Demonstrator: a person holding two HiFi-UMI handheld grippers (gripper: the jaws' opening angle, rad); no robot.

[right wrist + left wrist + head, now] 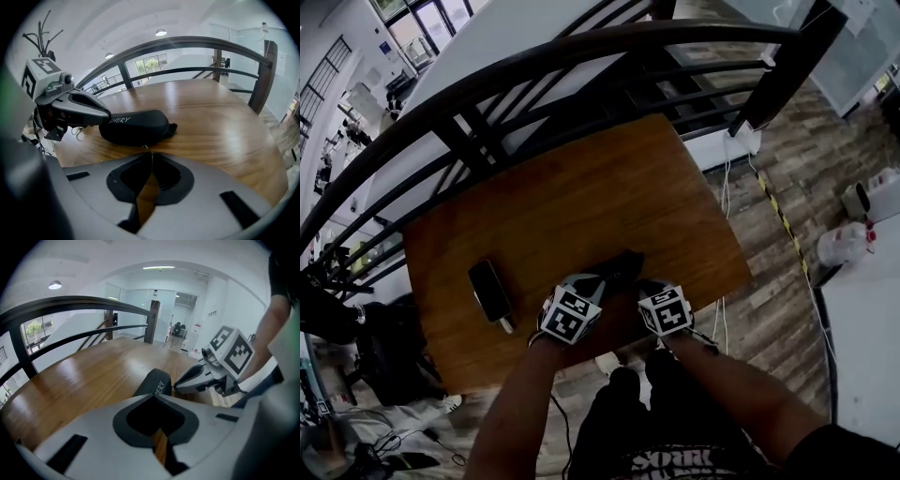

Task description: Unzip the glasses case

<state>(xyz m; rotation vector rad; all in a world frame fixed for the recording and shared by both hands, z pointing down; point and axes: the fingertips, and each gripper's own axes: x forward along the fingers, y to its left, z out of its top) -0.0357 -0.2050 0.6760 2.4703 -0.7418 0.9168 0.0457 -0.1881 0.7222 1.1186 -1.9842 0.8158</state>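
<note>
A black zipped glasses case (620,266) with white lettering lies near the front edge of the wooden table (581,187). My left gripper (598,281) is shut on its near left end; in the right gripper view its fingers (86,108) clamp the case (136,126). In the left gripper view the case (154,382) pokes out past the closed jaws. My right gripper (148,152) is shut at the case's front seam, with the small metal zipper pull (146,148) pinched at its tips. In the left gripper view the right gripper (177,385) touches the case from the right.
A dark phone (490,291) with a white cable lies on the table left of the grippers. A black curved railing (534,66) runs behind the table. White containers (844,244) stand on the floor at right. The person's legs are just below the table's front edge.
</note>
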